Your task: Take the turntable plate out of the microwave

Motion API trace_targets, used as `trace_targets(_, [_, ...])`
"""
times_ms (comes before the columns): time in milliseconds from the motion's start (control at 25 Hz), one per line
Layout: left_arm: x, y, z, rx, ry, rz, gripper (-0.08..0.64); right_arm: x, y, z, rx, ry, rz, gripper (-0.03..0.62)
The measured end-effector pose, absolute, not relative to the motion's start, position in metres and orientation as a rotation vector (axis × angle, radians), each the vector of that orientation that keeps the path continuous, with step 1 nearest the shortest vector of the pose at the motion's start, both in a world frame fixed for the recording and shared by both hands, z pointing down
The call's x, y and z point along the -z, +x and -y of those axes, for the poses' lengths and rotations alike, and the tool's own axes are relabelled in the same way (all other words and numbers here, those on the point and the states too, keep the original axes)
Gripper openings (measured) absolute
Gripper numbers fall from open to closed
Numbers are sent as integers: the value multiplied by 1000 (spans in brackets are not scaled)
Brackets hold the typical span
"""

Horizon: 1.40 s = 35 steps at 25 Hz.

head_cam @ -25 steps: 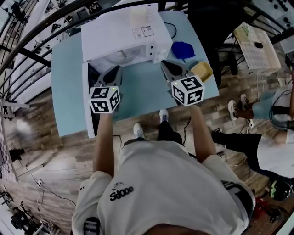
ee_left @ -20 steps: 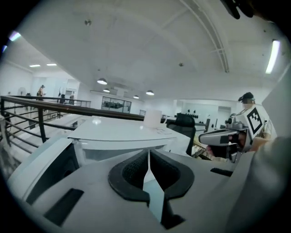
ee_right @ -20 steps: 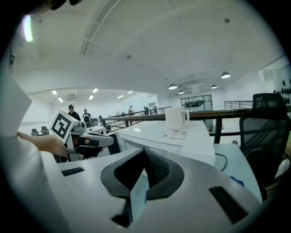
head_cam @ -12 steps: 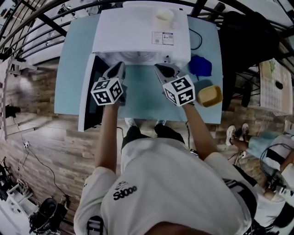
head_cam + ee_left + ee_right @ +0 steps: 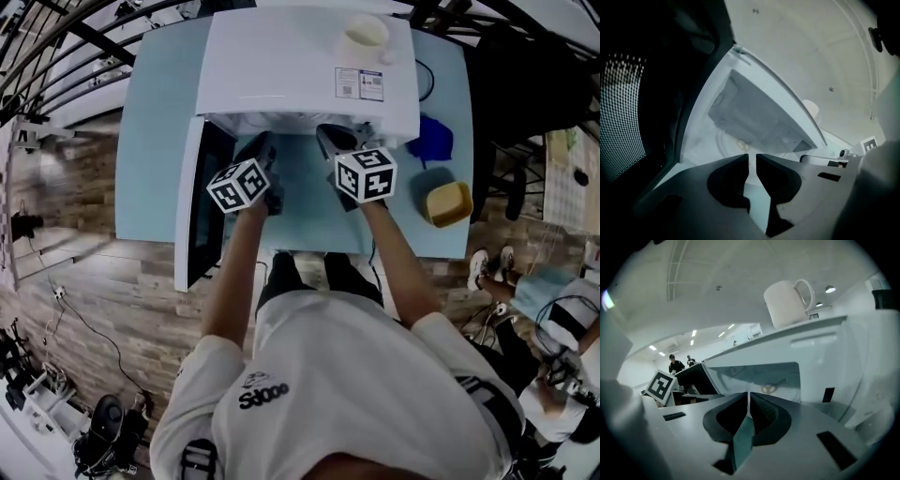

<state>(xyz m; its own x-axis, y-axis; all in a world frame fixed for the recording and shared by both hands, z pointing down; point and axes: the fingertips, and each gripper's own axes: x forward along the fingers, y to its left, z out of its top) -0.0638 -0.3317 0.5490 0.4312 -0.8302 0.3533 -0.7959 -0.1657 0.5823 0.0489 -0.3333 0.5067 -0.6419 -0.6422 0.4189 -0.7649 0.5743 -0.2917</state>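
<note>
The white microwave [image 5: 309,66] stands on the light blue table [image 5: 155,112] with its door [image 5: 202,211] swung open to the left. The glass turntable plate [image 5: 780,380] lies on the cavity floor and also shows faintly in the left gripper view as the plate [image 5: 727,140]. My left gripper [image 5: 265,148] [image 5: 752,156] hangs just before the left side of the opening; its jaws are opening, with a thin slit and nothing in it. My right gripper [image 5: 330,136] [image 5: 748,393] is at the right side of the opening, shut and empty.
A white mug [image 5: 366,37] [image 5: 785,303] stands on top of the microwave. A blue cloth [image 5: 433,141] and a yellow box [image 5: 448,203] lie on the table to the right. People stand in the far background.
Both grippers have come down and forward to the mouth of the microwave. The left one has rolled. The head view has shifted so that the microwave sits centred.
</note>
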Motion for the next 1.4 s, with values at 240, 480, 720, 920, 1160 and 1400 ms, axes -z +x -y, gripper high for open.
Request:
trace_targets(240, [-583,-69,355,19,1900,1377,126,-540,38,347,-768,1157,2511,11])
trace_targets(480, [-611,-77,371,5,1805,1392,169,-567,37,357,-871,1155,2451,121])
trace_targets(720, [-617,-73,381,24,1795,1382,173,-585,35,358,-970,1144,2423,153])
trace_targets(920, [-614,-70,387,152,1719,1357,173,-595,36,361,-1171,1212,2425,155])
trace_targets(1160, [-587,-63,395,310,1800,1279,118,-614,28,360,-1451,1220,2395,172])
trace_targets(1400, [-576,-56,401,223,1840,1321,106,-618,31,368,-1640,1282,2396,178])
